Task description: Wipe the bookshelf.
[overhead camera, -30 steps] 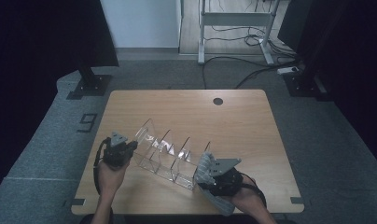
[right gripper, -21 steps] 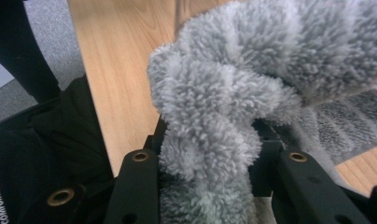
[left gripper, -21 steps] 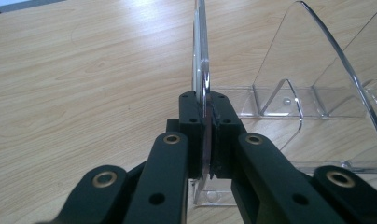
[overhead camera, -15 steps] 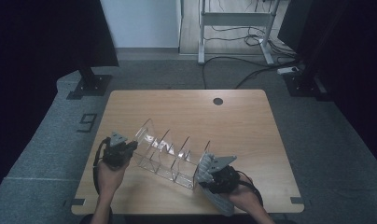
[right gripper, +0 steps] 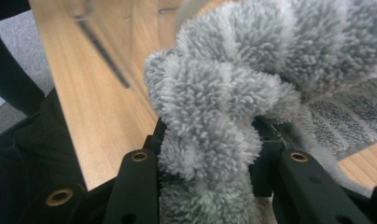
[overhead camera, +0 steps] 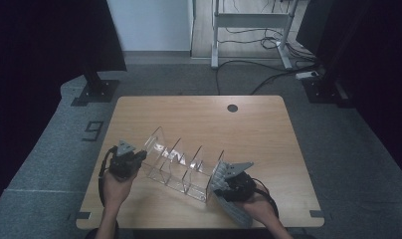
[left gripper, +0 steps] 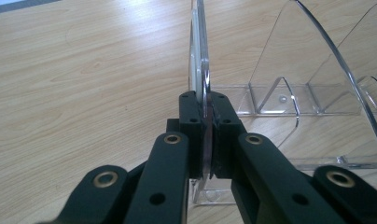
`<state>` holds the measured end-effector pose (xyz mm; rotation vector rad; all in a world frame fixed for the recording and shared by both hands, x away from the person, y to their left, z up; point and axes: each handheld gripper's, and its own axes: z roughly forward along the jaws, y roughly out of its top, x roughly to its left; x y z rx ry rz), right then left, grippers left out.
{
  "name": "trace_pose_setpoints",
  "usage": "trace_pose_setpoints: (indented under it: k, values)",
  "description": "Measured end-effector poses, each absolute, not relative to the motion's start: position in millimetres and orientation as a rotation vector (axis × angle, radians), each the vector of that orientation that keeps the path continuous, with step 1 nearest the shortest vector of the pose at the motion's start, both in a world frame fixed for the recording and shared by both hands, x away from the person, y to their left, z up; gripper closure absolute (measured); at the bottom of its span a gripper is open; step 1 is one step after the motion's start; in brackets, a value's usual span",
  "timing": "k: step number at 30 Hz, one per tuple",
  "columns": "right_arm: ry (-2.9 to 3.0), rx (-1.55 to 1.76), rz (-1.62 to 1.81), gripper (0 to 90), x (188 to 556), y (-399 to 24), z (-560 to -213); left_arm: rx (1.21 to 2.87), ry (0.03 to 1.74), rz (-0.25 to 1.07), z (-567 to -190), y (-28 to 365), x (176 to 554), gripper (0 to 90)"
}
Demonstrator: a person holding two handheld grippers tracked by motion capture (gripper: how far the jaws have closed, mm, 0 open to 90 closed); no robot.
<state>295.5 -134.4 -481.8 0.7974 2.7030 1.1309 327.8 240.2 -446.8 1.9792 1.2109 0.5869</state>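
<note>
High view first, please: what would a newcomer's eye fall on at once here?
The clear acrylic divider rack lying slantwise on the light wooden table near its front edge. The left gripper is clamped on the rack's end panel, while the right gripper holds a fluffy grey microfibre cloth against the rack's opposite end.

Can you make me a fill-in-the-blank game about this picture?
1. The left hand-held gripper is shut on the clear ____ rack.
2. The right hand-held gripper holds a fluffy ____ cloth.
3. The rack sits on a ____ table.

Missing words: plastic; grey; wooden
</note>
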Motion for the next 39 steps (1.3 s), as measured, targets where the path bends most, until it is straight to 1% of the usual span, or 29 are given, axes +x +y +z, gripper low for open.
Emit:
trace_pose_setpoints:
  k: [32, 39]
  values:
    - [2.558, 1.033, 1.006, 62.4, 355, -154, -486, 1.978, 1.206, 0.582, -447, 241, 328, 86.0]
    - [2.547, 1.048, 0.972, 62.3, 363, -154, -487, 1.978, 1.207, 0.585, -447, 240, 328, 85.7]
